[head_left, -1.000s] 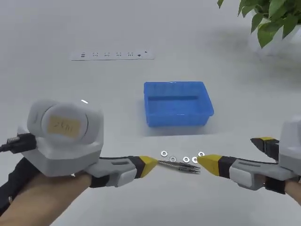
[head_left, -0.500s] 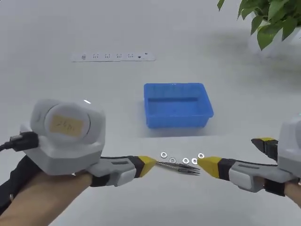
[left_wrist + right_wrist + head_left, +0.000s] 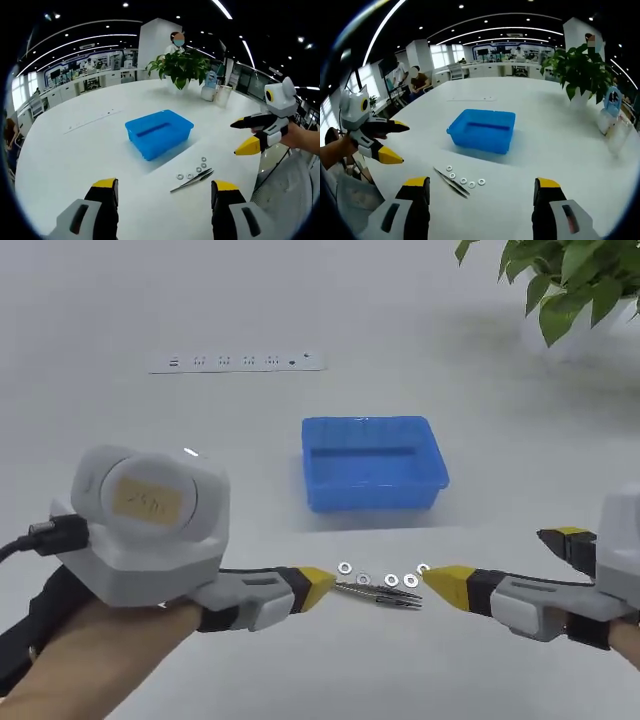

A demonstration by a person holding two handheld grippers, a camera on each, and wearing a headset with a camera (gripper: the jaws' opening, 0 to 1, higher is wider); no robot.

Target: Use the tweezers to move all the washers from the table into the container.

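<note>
We count five washers (image 3: 391,580) in a row on the white table (image 3: 250,660), right beside the tweezers (image 3: 385,593), which lie flat along them. Blue container (image 3: 370,495) near, just beyond them. Left gripper (image 3: 165,184) and right gripper (image 3: 482,182) flank the tweezers, both jaws spread wide, gripping nothing.

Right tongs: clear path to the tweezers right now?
Probably yes. The right tongs are open, and the tweezers lie flat on the table ahead of them with nothing over them; washers sit alongside, the left tongs stand clear.
</note>
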